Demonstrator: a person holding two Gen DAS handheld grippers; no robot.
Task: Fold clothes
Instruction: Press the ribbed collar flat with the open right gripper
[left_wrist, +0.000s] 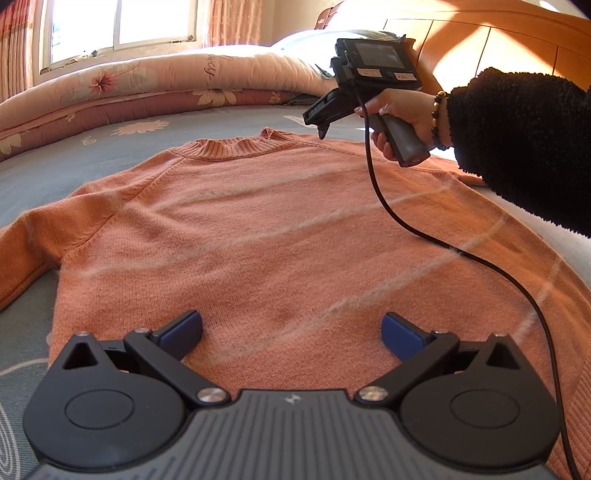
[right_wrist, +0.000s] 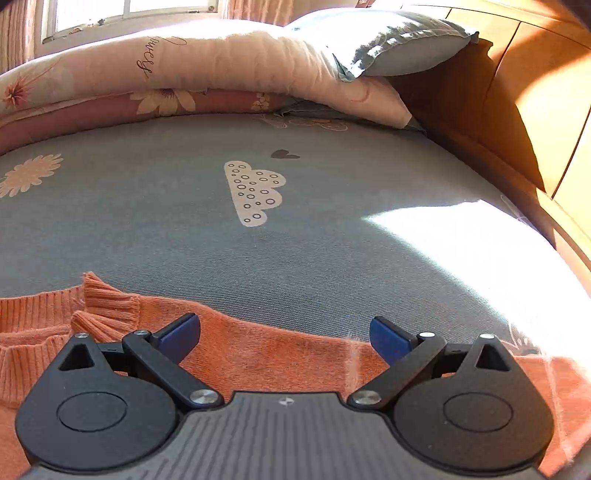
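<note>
— What are your two grippers doing right now?

— My left gripper (left_wrist: 291, 334) is spread wide, blue pads far apart, with nothing between them. It sits low over the lower body of the sweater (left_wrist: 258, 229), near the hem end. I cannot tell whether the pads actually touch the knit.

— And the right one?

— My right gripper (right_wrist: 285, 338) is released too, spread wide and empty. In its own view it hangs over the shoulder edge of the sweater (right_wrist: 258, 354), just right of the ribbed collar (right_wrist: 107, 306). From the left wrist view I see that gripper (left_wrist: 321, 127) held by a hand (left_wrist: 400, 118) in a fuzzy black sleeve (left_wrist: 524, 147), its tip pointing down just above the sweater's shoulder by the neckline. A black cable (left_wrist: 436, 236) trails from it across the right half of the knit.

— Where does the sweater lie?

— Flat on the bed (right_wrist: 184, 229), on the grey sheet with the cloud and flower prints, collar (left_wrist: 236, 147) towards the far side and one sleeve (left_wrist: 22, 258) stretched out to the left. Beyond it a folded floral quilt (right_wrist: 221, 62) runs along the far side of the bed, a grey pillow (right_wrist: 384, 40) on top of it beside the wooden headboard (right_wrist: 517, 92).
</note>
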